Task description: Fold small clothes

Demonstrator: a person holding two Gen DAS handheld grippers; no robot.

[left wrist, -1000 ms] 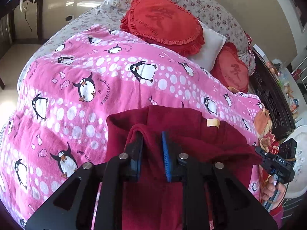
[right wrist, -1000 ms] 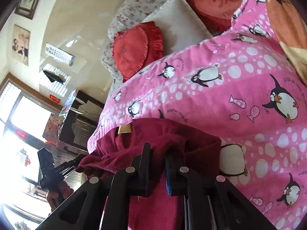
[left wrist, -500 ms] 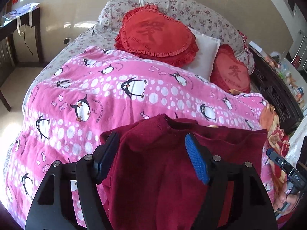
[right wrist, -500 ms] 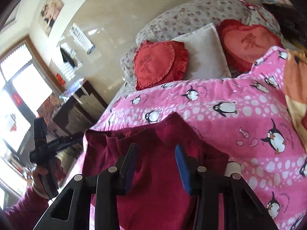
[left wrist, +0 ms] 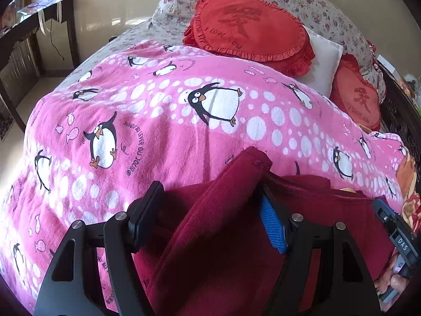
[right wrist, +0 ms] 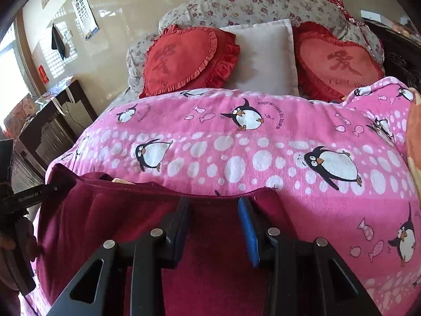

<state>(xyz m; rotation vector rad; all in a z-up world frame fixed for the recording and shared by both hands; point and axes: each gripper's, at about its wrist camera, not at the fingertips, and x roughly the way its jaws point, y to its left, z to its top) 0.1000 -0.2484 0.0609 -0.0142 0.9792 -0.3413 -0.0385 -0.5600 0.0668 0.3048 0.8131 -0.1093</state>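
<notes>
A dark red fleece garment (left wrist: 218,239) lies on the pink penguin blanket (left wrist: 163,121) at the near edge of the bed. My left gripper (left wrist: 208,208) is open above it, and a raised fold of the cloth stands between its fingers. In the right wrist view the same garment (right wrist: 105,221) lies flat with a straight far edge. My right gripper (right wrist: 214,216) is open over its right part. The other gripper shows at the edge of each view.
Two red heart cushions (right wrist: 184,58) (right wrist: 336,60) and a white pillow (right wrist: 263,55) lean on a floral bolster (right wrist: 250,2) at the head of the bed. A dark wooden desk (right wrist: 50,121) stands at the left. An orange cloth (right wrist: 414,137) lies at the right.
Both grippers were shut on the red garment a second ago. Both have opened and let it go, and the garment now rests on the blanket.
</notes>
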